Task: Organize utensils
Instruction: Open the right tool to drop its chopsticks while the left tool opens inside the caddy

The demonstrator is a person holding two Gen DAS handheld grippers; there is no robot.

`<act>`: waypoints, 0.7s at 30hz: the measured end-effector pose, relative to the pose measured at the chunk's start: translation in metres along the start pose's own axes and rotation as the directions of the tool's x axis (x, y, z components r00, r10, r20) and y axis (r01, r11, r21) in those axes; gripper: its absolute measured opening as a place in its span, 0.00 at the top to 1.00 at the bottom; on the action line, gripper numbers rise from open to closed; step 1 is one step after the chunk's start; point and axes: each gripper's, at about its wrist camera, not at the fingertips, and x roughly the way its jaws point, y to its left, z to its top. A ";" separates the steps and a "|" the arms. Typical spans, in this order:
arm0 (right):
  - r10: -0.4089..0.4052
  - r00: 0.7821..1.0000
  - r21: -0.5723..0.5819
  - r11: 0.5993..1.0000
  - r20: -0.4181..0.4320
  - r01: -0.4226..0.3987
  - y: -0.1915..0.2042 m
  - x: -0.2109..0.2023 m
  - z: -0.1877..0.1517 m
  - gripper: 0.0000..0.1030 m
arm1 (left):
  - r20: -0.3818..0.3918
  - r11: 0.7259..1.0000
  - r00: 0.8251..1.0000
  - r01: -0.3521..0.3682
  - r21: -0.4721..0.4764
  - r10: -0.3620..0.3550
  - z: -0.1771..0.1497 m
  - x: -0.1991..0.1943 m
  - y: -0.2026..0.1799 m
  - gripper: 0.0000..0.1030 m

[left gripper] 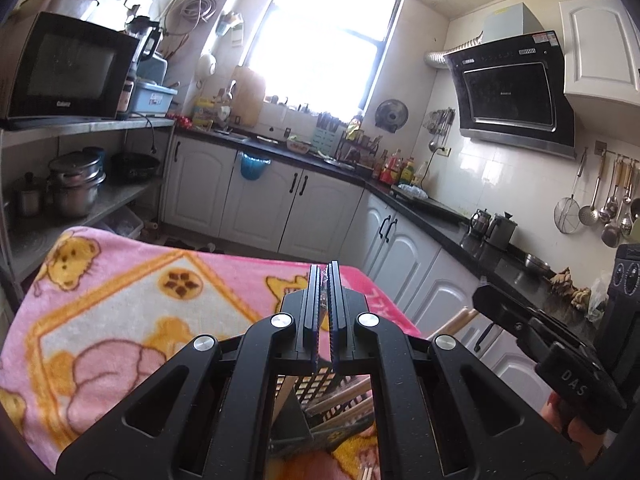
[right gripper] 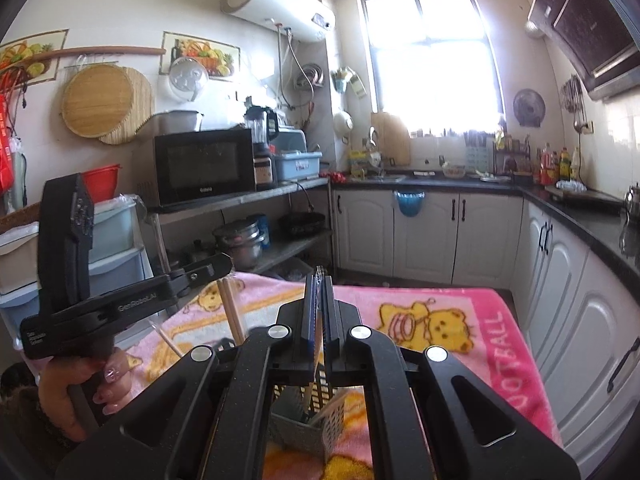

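Both tongs [left gripper: 325, 276] [right gripper: 319, 280] closed — each on chopsticks [right gripper: 234, 312].

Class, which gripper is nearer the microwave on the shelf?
Left. The left gripper is over the pink blanket on the microwave's side. The right gripper is further over, towards the white cabinets.

Pink bear-print blanket [left gripper: 120, 300] in foreground; black microwave [right gripper: 204, 166] on shelf; range hood [left gripper: 512, 92] on tiled wall; bright window [right gripper: 432, 68].

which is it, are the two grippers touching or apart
Apart. The right wrist view shows pink blanket between the left gripper and the right gripper.
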 end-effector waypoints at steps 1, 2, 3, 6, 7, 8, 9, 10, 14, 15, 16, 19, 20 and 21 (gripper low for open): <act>-0.003 1.000 0.006 1.000 -0.006 0.003 -0.001 0.002 -0.002 0.97 | -0.007 1.000 1.000 0.000 -0.002 0.000 -0.003 0.001 0.001 0.98; -0.005 1.000 0.012 1.000 -0.014 0.005 -0.002 0.004 -0.004 0.97 | -0.011 1.000 1.000 0.001 -0.004 -0.001 -0.004 0.002 0.001 0.98; -0.008 1.000 0.016 1.000 -0.019 0.008 -0.003 0.005 -0.006 0.97 | -0.014 1.000 1.000 0.000 -0.005 0.000 -0.006 0.002 0.002 0.98; -0.014 0.999 0.033 0.999 -0.032 0.015 -0.006 0.007 -0.010 0.97 | -0.028 1.000 1.000 0.002 -0.015 -0.002 -0.010 0.002 0.004 0.98; -0.016 0.999 0.035 0.999 -0.032 0.017 -0.007 0.007 -0.011 0.97 | -0.028 1.000 1.000 0.000 -0.015 0.000 -0.012 0.001 0.004 0.98; -0.018 0.999 0.035 0.999 -0.034 0.019 -0.007 0.006 -0.013 0.96 | -0.029 1.000 1.000 -0.001 -0.015 0.000 -0.013 0.001 0.005 0.98; -0.022 0.999 0.036 0.999 -0.037 0.024 -0.008 0.006 -0.014 0.96 | -0.032 1.000 0.999 -0.002 -0.016 0.002 -0.013 0.001 0.006 0.98; -0.026 0.999 0.041 0.999 -0.041 0.028 -0.009 0.006 -0.015 0.96 | -0.037 1.000 0.999 -0.005 -0.020 0.004 -0.015 0.001 0.007 0.98; -0.026 0.999 0.066 0.997 -0.046 0.029 -0.014 0.002 -0.019 0.84 | -0.051 1.000 0.999 -0.011 -0.029 0.009 -0.019 0.001 0.009 0.98; -0.027 0.998 0.064 0.997 -0.049 0.030 -0.015 0.001 -0.020 0.84 | -0.055 0.999 0.998 -0.013 -0.033 0.011 -0.019 0.002 0.009 0.98; -0.028 0.998 0.068 0.997 -0.050 0.032 -0.016 0.000 -0.021 0.84 | -0.058 0.999 0.998 -0.014 -0.037 0.012 -0.020 0.002 0.009 0.98; -0.025 0.998 0.084 0.996 -0.055 0.030 -0.020 -0.005 -0.024 0.82 | -0.059 0.999 0.998 -0.017 -0.047 0.014 -0.022 -0.001 0.009 0.97; -0.029 0.998 0.086 0.996 -0.055 0.034 -0.020 -0.007 -0.024 0.81 | -0.059 0.999 0.998 -0.021 -0.047 0.018 -0.023 -0.002 0.009 0.93; -0.031 0.998 0.088 0.995 -0.058 0.036 -0.021 -0.008 -0.025 0.80 | -0.061 0.999 0.998 -0.026 -0.047 0.023 -0.024 -0.003 0.008 0.90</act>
